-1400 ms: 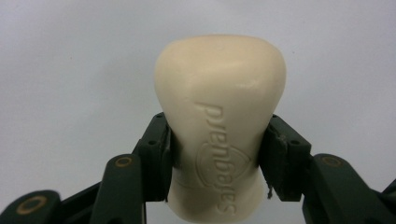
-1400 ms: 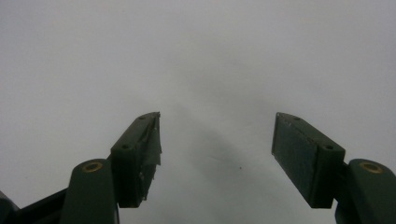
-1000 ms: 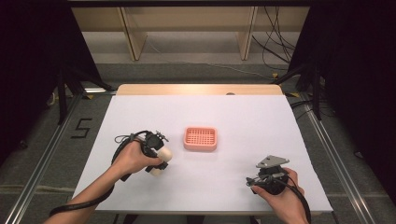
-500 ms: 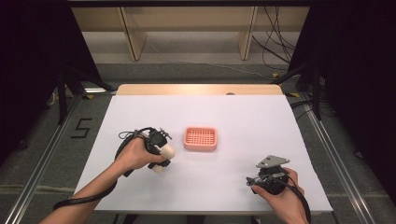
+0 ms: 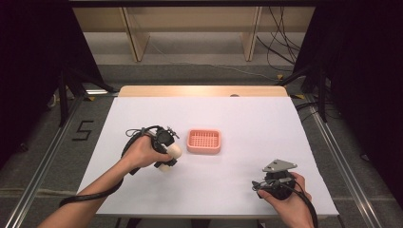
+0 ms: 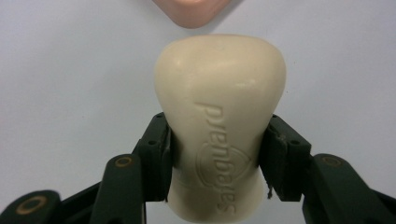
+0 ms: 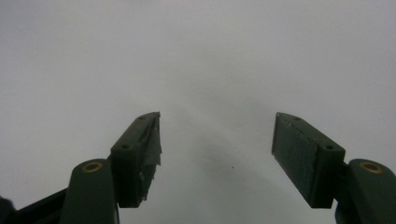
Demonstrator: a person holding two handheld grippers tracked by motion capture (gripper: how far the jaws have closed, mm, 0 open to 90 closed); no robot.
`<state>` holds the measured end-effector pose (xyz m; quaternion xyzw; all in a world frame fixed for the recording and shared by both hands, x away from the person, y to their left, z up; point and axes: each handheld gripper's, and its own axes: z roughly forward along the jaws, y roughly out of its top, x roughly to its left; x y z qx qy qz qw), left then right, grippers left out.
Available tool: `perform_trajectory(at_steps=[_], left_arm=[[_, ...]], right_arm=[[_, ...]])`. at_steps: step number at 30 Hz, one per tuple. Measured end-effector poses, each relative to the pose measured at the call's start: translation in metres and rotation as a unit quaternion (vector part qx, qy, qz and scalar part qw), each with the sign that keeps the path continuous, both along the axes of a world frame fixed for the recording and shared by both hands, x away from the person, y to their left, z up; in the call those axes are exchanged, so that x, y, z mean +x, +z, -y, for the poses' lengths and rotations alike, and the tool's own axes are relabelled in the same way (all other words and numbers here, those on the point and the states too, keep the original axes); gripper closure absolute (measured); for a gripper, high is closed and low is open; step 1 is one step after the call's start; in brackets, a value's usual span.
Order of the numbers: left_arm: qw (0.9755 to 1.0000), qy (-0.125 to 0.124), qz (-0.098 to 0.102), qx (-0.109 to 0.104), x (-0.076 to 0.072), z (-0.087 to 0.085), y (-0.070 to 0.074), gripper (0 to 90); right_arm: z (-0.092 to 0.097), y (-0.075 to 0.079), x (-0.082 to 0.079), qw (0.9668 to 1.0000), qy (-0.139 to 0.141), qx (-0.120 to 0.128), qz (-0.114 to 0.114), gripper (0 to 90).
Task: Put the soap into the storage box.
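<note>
We hold the left tongs [image 5: 168, 154] over the white table [image 5: 237, 123], left of its middle, and they are clamped on a cream bar of soap [image 6: 219, 121]. In the left gripper view the two black jaws press on the soap's narrow waist from both sides, with its wider end sticking out beyond them and embossed lettering facing the camera. In the high view the soap [image 5: 172, 153] shows as a pale lump at the front of our left hand [image 5: 142, 153], just beside a pink soap dish [image 5: 204, 141] with a ribbed floor that sits near the table's centre. A corner of that dish [image 6: 191, 11] also peeks in at the top of the left gripper view, just past the soap.

Our right tongs [image 7: 217, 154] stand wide apart with nothing between them, over bare white table. Our right hand [image 5: 285, 202] holds them near the front right edge, well apart from the dish, grey plate on top.
</note>
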<state>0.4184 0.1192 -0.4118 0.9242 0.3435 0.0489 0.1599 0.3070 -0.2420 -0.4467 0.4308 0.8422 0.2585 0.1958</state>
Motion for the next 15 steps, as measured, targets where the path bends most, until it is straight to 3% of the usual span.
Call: perform_trajectory(at_steps=[15], left_arm=[[0.9998, -0.017, 0.010, 0.008, 0.011, 0.008, 0.005, 49.3]], right_arm=[[-0.001, 0.000, -0.003, 0.9998, -0.015, 0.010, -0.008, 33.6]])
